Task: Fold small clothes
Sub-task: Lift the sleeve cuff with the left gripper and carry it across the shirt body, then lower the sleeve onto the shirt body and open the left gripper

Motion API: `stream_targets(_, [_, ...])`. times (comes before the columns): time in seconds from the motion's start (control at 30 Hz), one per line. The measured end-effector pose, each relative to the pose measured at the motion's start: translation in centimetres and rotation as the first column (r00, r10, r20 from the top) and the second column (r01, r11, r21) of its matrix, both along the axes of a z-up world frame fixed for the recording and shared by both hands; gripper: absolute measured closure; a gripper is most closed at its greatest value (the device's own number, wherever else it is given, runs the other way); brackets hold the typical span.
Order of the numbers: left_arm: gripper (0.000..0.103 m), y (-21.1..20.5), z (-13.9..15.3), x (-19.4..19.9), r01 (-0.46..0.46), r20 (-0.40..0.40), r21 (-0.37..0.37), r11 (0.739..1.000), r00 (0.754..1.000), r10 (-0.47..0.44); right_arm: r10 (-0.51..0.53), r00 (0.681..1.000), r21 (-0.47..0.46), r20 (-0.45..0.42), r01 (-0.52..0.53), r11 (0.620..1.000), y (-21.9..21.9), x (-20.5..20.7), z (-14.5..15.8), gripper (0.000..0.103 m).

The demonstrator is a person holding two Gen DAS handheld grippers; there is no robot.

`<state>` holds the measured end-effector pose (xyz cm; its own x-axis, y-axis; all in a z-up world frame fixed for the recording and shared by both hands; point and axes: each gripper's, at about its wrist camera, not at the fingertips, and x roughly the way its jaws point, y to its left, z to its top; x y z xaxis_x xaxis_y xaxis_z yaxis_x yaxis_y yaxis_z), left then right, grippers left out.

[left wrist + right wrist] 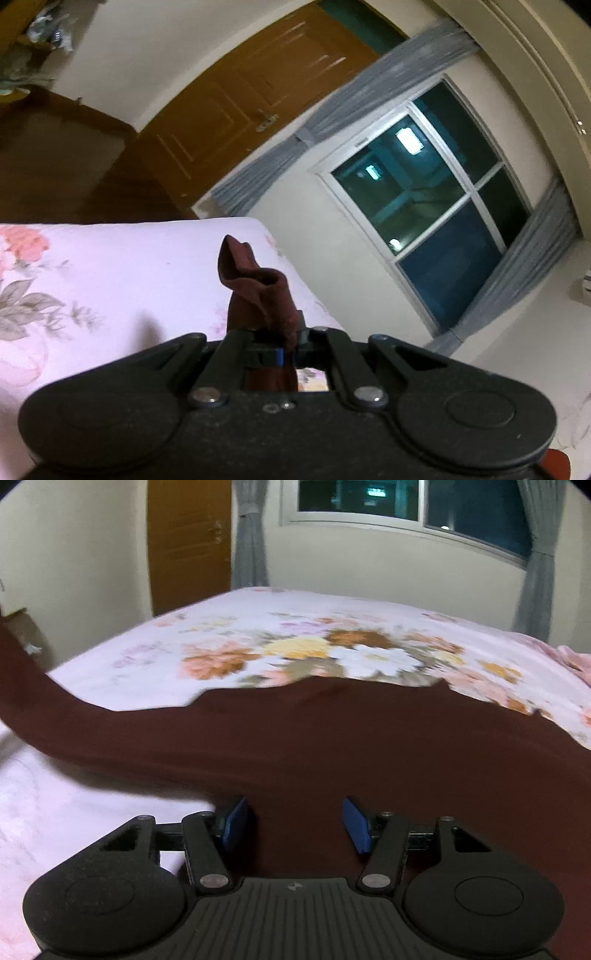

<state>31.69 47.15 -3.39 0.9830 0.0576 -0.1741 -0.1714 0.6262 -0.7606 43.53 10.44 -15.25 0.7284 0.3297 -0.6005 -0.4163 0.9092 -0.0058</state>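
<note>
Early stage, by the look of it. The dark maroon garment is spread across the near part of the bed, one long strip of it rising off toward the upper left of the right wrist view, so part of it is lifted rather than lying flat. No finished fold is visible; the far edge is uneven and wavy. Judged from this, most of the folding is left: bring the lifted end over, lay it down, flatten, then further folds.

The left gripper is clenched on a bunched corner of the garment; the cloth pokes out past its fingers in a crumpled tuft and also shows below through the gap in the mechanism. Its camera is tilted steeply, looking over the bed edge toward the window and door, which suggests this hand is raised and rolled to one side.

The right gripper is low and roughly level over the cloth, pointing across the bed. Its blue fingers stand well apart, released, with the fabric lying under and between them but nothing pinched. Whether they touch the fabric can't be told.

Frames are slightly blurred, especially the floral print.
</note>
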Motion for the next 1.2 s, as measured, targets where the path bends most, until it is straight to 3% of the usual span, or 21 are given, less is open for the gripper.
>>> stream_targets(0.13, [0.101, -0.2, -0.6, -0.5, 0.000, 0.000, -0.006, 1.000, 1.000, 0.000, -0.030, 1.000, 0.022, 0.005, 0.030, 0.999, -1.3, 0.4, 0.7, 0.046])
stream_targets(0.27, [0.101, -2.0, 0.5, 0.0, 0.064, 0.009, 0.045, 0.997, 0.998, -0.064, -0.118, 0.993, 0.068, 0.030, 0.116, 0.991, -5.9, -0.2, 1.7, 0.045])
stream_targets(0.4, [0.101, -6.7, 2.5, 3.3, 0.166, 0.013, 0.117, 0.979, 0.986, -0.168, -0.227, 0.973, 0.041, 0.047, 0.225, 0.973, -13.1, -1.4, 2.2, 0.038])
stream_targets(0.57, [0.101, -14.6, 4.1, 8.1, 0.278, 0.040, 0.156, 0.948, 0.957, -0.287, -0.375, 0.925, 0.019, 0.066, 0.374, 0.927, -23.0, -2.8, 3.1, 0.038])
stream_targets(0.7, [0.101, -22.6, 3.6, 12.1, 0.381, -0.018, 0.220, 0.898, 0.922, -0.387, -0.461, 0.886, 0.033, 0.060, 0.460, 0.888, -30.1, -4.0, 3.6, 0.037])
stream_targets(0.83, [0.101, -30.4, 1.7, 15.3, 0.485, -0.107, 0.281, 0.828, 0.873, -0.475, -0.528, 0.848, 0.045, 0.049, 0.526, 0.849, -36.6, -4.9, 3.6, 0.037])
stream_targets(1.03, [0.101, -40.0, -2.0, 18.2, 0.597, -0.209, 0.319, 0.737, 0.802, -0.559, -0.587, 0.809, 0.060, 0.036, 0.585, 0.809, -44.2, -6.5, 3.1, 0.037])
stream_targets(1.2, [0.101, -47.4, -4.5, 19.6, 0.661, -0.306, 0.404, 0.632, 0.749, -0.587, -0.624, 0.781, 0.077, 0.021, 0.621, 0.780, -48.6, -7.9, 2.3, 0.037])
